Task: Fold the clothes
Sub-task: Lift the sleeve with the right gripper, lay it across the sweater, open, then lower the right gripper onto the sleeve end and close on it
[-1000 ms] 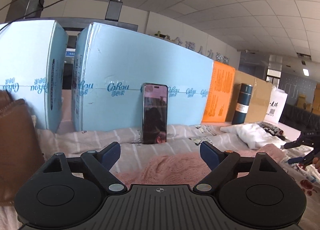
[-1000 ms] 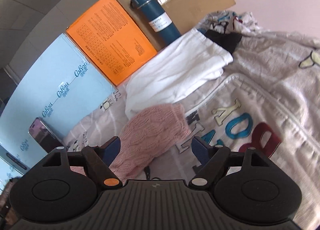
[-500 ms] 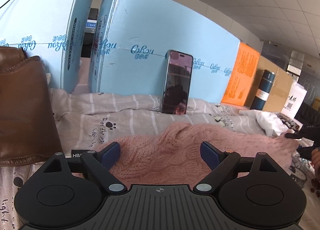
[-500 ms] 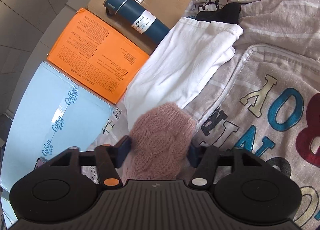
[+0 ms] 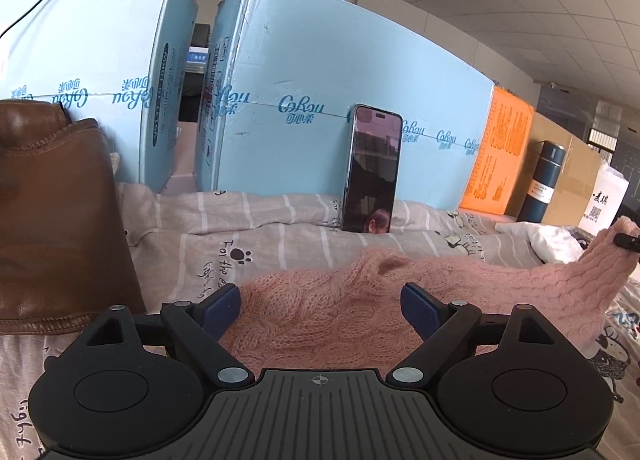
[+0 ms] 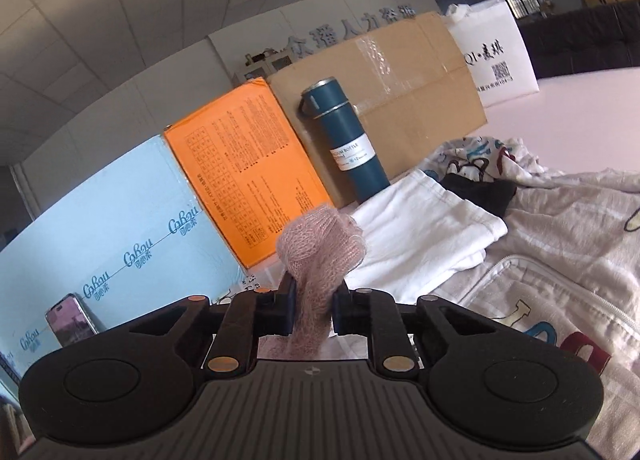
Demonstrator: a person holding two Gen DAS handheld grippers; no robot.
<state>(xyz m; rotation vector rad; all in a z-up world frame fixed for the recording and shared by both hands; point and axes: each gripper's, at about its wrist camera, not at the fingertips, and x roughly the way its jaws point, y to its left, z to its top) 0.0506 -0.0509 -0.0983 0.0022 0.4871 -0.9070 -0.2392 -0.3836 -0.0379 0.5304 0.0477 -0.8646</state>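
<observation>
- Between the right tongs (image 6: 313, 314) we see the pink sweater (image 5: 320, 316) sleeve end, jaws closing on it.
- Left tongs (image 5: 320, 306) gape wide, empty, over the sweater body; its long axis runs rightward toward the lifted sleeve.
</observation>
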